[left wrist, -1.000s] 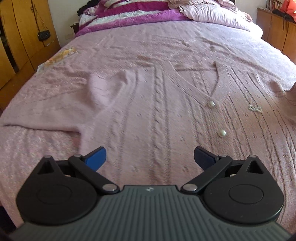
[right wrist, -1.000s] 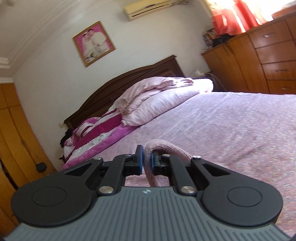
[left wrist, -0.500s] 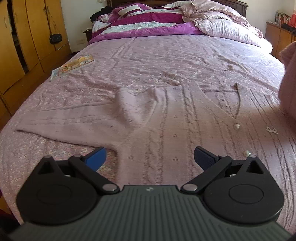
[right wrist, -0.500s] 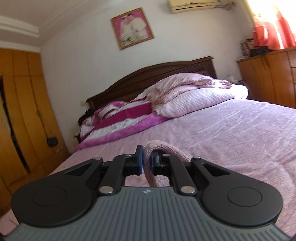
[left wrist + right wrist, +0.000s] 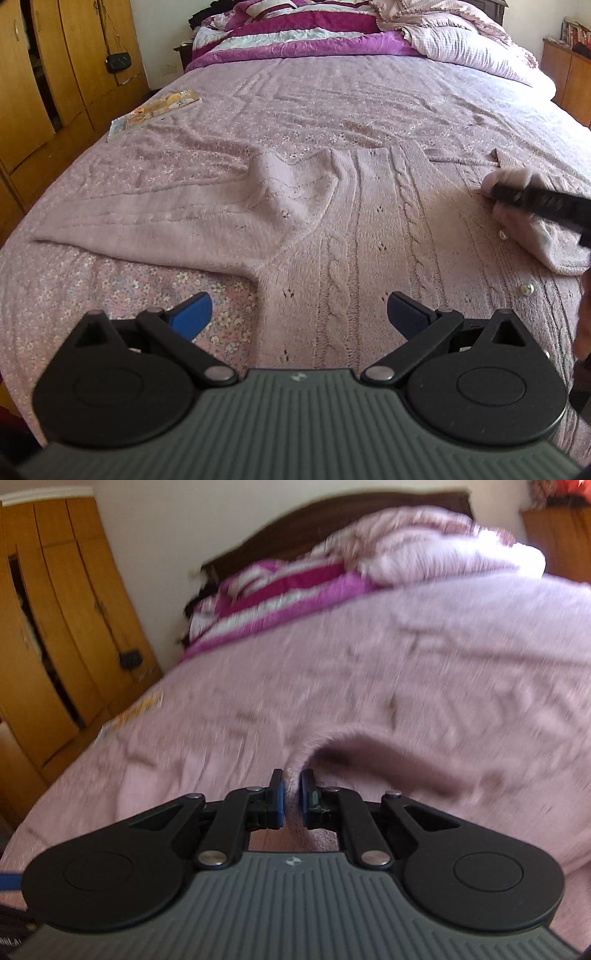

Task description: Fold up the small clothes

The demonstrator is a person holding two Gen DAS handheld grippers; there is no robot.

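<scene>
A pale pink cable-knit cardigan [image 5: 362, 229] with pearl buttons lies spread on the bed, one sleeve [image 5: 155, 221] stretched out to the left. My left gripper [image 5: 299, 314] hovers open over its lower hem with nothing between the blue pads. At the right of the left wrist view, my right gripper [image 5: 498, 190] comes in low over the button front, carrying the other sleeve [image 5: 546, 240] folded across the body. In the right wrist view, blurred by motion, my right gripper [image 5: 291, 794] is shut on that pink sleeve fabric [image 5: 369, 753], which trails off to the right.
The bed [image 5: 332, 96] has a pink flowered cover. A thin book [image 5: 155, 112] lies near its left edge. Folded purple and white blankets [image 5: 303, 33] and pillows pile at the headboard. Wooden wardrobes [image 5: 44, 74] stand left, a wooden dresser [image 5: 569, 74] right.
My right gripper swung down and leftward with the sleeve, from high above the bed to low over the cardigan front. The left gripper drew back a little and stayed open.
</scene>
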